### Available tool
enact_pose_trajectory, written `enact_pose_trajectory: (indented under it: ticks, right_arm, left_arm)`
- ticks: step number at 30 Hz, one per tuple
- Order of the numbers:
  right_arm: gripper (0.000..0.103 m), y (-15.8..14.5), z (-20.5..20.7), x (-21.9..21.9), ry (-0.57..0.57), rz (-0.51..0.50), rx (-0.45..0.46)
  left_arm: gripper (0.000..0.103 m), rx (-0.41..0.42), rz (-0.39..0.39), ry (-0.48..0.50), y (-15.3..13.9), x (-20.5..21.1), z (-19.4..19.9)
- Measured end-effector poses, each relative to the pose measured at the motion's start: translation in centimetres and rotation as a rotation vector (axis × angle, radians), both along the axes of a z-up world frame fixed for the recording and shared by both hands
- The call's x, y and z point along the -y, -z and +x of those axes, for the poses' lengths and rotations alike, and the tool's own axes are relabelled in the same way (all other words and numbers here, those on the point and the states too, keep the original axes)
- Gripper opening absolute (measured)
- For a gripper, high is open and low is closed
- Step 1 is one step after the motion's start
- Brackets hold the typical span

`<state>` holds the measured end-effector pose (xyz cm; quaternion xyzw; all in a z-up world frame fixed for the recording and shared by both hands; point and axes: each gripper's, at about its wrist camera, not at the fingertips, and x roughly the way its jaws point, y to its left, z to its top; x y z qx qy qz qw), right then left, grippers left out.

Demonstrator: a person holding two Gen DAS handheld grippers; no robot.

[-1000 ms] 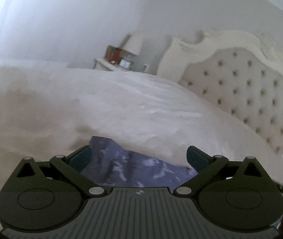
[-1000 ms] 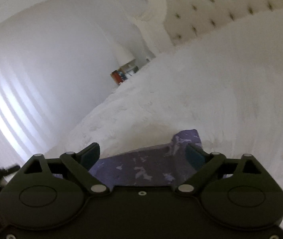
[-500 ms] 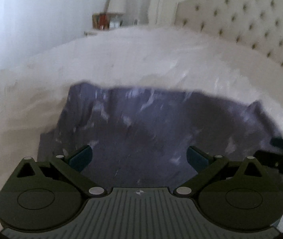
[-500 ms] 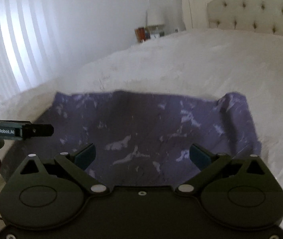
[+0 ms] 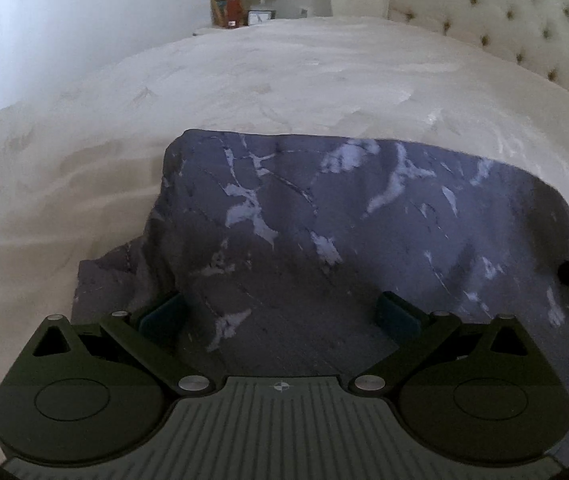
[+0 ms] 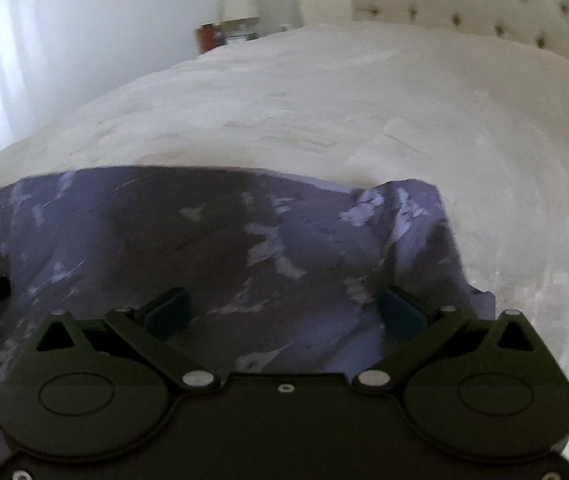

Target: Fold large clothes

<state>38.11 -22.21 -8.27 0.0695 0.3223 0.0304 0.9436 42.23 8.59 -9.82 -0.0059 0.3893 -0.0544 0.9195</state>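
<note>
Spanning wide over the purple marbled garment (image 5: pixel 324 216), empty left tongs (image 5: pixel 280 314) and right tongs (image 6: pixel 284 310) risk a single-layer pinch, whereby the fold would be skewed.

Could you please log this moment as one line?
garment: spread on bed | left gripper: open above it | right gripper: open above it

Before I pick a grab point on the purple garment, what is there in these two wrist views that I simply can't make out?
- Purple garment, near edge: hidden under the left gripper body in the left wrist view, and under the right gripper body in the right wrist view.
- Its type (sleeves, collar): cannot tell; cut off at the frame edges.
- Right wrist view: motion-blurred, so folds are unclear.
- Nightstand items: too small to identify.
</note>
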Motion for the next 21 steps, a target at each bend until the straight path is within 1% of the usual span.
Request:
enact_pose_trajectory:
  ticks: [2, 7, 10, 14, 16, 18, 21]
  right_arm:
    - [0.102, 0.5, 0.3, 0.2, 0.014, 0.011, 0.007]
    - [0.102, 1.3, -0.3, 0.4, 0.019, 0.022, 0.048]
    - [0.102, 1.6, -0.5, 0.7, 0.013, 0.035, 0.052]
    - [0.102, 1.3, -0.2, 0.6, 0.006, 0.027, 0.038]
    - [0.102, 1.0, -0.1, 0.5, 0.001, 0.017, 0.015]
    - [0.102, 0.6, -0.5, 0.4, -0.01, -0.004, -0.009]
    - [0.102, 0.0, -2.0, 0.7, -0.024, -0.03, -0.031]
  left_arm:
    - [0.103, 0.007, -0.025, -0.014, 0.4, -0.2, 0.1]
    - [0.103, 0.043, -0.038, -0.017, 0.7, -0.2, -0.4]
    - [0.103, 0.032, -0.045, -0.008, 0.6, -0.4, -0.4]
    - [0.103, -0.006, -0.028, 0.03, 0.2, -0.9, -0.7]
    - [0.103, -0.023, -0.017, 0.059, -0.2, -1.3, -1.3]
    - [0.103, -0.038, 0.003, 0.097, -0.7, -1.7, -2.4]
    - [0.103, -0.04, 0.057, 0.112, -1.3, -2.3, -4.2]
